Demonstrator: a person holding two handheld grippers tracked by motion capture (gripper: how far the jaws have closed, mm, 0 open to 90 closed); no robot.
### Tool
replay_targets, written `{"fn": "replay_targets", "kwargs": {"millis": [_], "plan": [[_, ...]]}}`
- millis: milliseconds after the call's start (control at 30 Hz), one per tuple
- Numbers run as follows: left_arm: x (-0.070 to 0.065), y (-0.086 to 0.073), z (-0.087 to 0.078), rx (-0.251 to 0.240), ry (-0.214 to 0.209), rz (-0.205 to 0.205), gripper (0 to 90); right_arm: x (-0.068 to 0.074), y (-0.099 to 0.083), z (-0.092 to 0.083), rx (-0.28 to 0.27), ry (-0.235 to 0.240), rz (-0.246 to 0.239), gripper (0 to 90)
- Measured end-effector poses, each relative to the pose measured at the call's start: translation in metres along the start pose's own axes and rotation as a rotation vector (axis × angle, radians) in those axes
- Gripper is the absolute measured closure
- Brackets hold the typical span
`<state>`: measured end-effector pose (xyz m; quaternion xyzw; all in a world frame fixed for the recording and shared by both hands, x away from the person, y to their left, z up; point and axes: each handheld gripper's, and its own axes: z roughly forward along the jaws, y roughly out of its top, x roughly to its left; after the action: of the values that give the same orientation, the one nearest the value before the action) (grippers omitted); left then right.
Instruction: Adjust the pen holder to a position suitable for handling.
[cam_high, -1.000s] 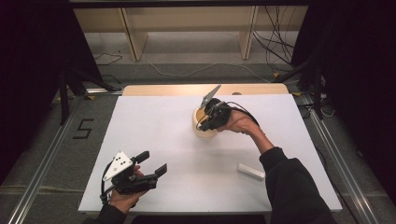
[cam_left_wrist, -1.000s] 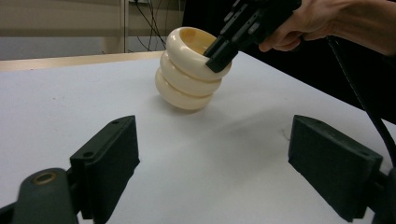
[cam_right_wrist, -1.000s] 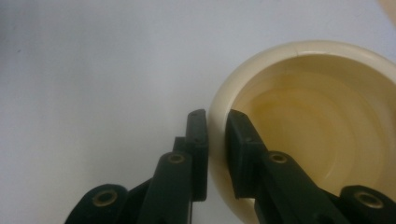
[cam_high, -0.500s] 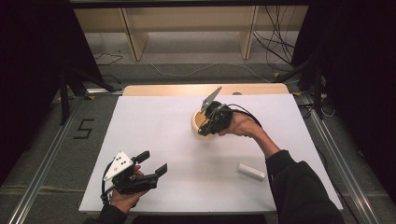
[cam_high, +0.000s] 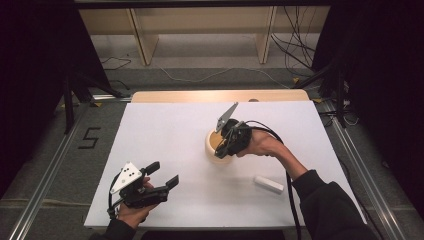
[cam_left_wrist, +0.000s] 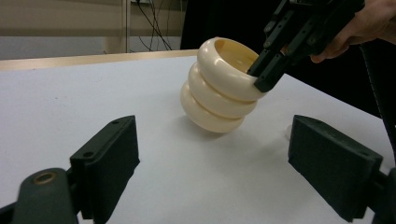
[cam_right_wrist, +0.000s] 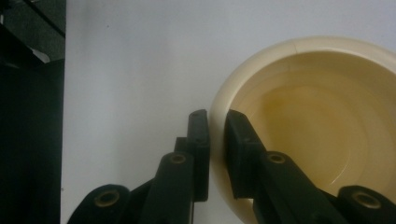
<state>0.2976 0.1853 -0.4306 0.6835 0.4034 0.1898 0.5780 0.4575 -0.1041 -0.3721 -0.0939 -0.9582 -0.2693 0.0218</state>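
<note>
- Since a second ago the right gripper (cam_high: 226, 148) and the cream ribbed cup (cam_high: 218, 148) it carries have shifted a little toward the near left of the table (cam_high: 165, 125), and the white block (cam_high: 268, 184) near the right sleeve now lies clear of the forearm; the left gripper (cam_high: 162, 175) has stayed put.
- In the right gripper view the right gripper (cam_right_wrist: 216, 135) has its jaws pinched narrow on the cup's (cam_right_wrist: 308, 116) rim, one pad outside the wall and one inside, at the rim's 9 o'clock as that view frames it.
- In the left gripper view the cup (cam_left_wrist: 217, 86) is tilted, its mouth leaning toward the right gripper (cam_left_wrist: 264, 77); it reads as three stacked bulges, and only its lower edge seems to touch the table (cam_left_wrist: 70, 93), though I cannot tell for sure.
- In the high view the cup sits a little right of the table's middle.
- The left gripper (cam_left_wrist: 212, 165) has its jaws spread wide with nothing between them; it is low over the table at about 7 o'clock from the cup, well apart from it, and pointing toward it.
- The block lies flat at about 4 o'clock from the cup, near the table's front right edge.
- The right gripper's cable (cam_high: 289, 175) trails back along the dark sleeve (cam_high: 330, 210).
</note>
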Motion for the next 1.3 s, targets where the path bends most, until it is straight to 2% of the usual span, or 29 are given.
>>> {"fn": "replay_targets", "kwargs": {"millis": [133, 200, 533, 733, 867, 933, 1033, 1167, 1300], "plan": [[0.0, 0.0, 0.0, 0.001, 0.001, 0.002, 15.6, 0.004, -0.002, 0.002, 0.006, 0.014, -0.02, 81.0], [0.0, 0.0, 0.0, 0.001, 0.001, 0.002, 15.6, 0.008, -0.003, 0.004, 0.011, 0.032, -0.017, 80.9], [0.0, 0.0, 0.0, 0.002, 0.001, 0.003, 15.6, 0.013, -0.004, 0.009, 0.021, 0.047, -0.018, 79.9], [0.0, 0.0, 0.0, 0.003, 0.001, 0.004, 15.6, 0.009, -0.004, 0.014, 0.033, 0.042, -0.01, 77.9], [0.0, 0.0, 0.0, 0.001, 0.001, 0.005, 15.6, 0.01, -0.003, 0.014, 0.032, 0.016, -0.006, 76.5], [0.0, 0.0, 0.0, 0.0, 0.001, 0.004, 15.6, 0.01, -0.003, 0.013, 0.023, 0.004, 0.0, 75.6], [0.0, 0.0, 0.0, 0.001, 0.002, 0.005, 15.6, 0.011, -0.002, 0.008, -0.019, -0.008, 0.012, 73.4], [0.0, 0.0, 0.0, 0.002, 0.001, 0.004, 15.6, 0.012, -0.001, 0.005, -0.018, -0.019, 0.012, 71.6], [0.0, 0.0, 0.0, 0.002, 0.002, 0.003, 15.6, 0.012, -0.002, 0.0, -0.044, -0.029, 0.018, 68.1]]}}
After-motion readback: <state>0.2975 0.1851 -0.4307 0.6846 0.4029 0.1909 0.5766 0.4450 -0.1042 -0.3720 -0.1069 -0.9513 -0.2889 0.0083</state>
